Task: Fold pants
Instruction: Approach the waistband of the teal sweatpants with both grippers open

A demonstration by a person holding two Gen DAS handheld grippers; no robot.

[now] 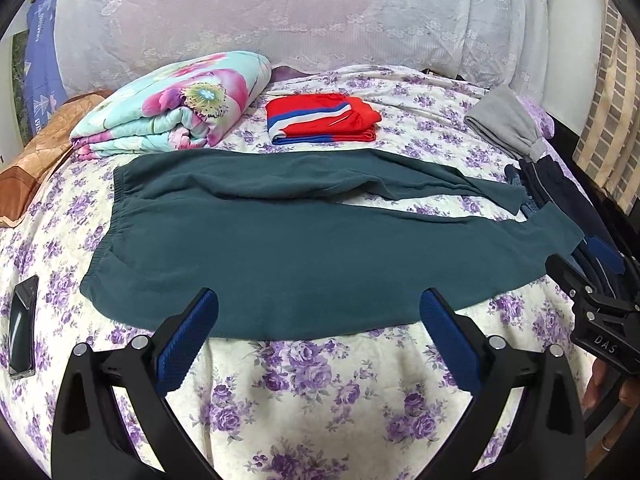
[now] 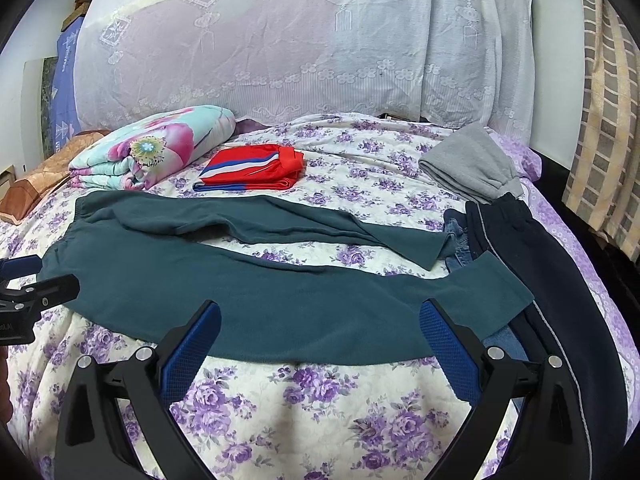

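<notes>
Item: teal pants (image 1: 288, 240), spread flat on the bed (image 1: 320, 392) with its purple-flowered cover. The waistband lies toward the rolled quilt, the legs run toward the dark clothes. The legs are parted, with a strip of cover showing between them. The near leg's cuff rests on the dark clothes.

Left tongs (image 1: 320, 308): spread wide, holding nothing, poised at the near edge of the pants' seat.

Right tongs (image 2: 320, 320): spread wide, holding nothing, poised at the near edge of the near leg, close to its cuff.

Beyond the pants, from the waistband side:
- Rolled flowered quilt (image 1: 176, 108), just past the waistband.
- Folded red, white and blue garment (image 1: 324, 120), past the far leg, apart from it.
- Folded grey garment (image 2: 468, 168), past the cuffs.

At the cuffs: dark navy clothes (image 2: 532, 248), with a scrap of denim (image 2: 456, 236) beside them.

Beside the waistband, on the cover: black phone (image 1: 24, 328).

Behind the bed: white lace drape (image 2: 300, 40).
</notes>
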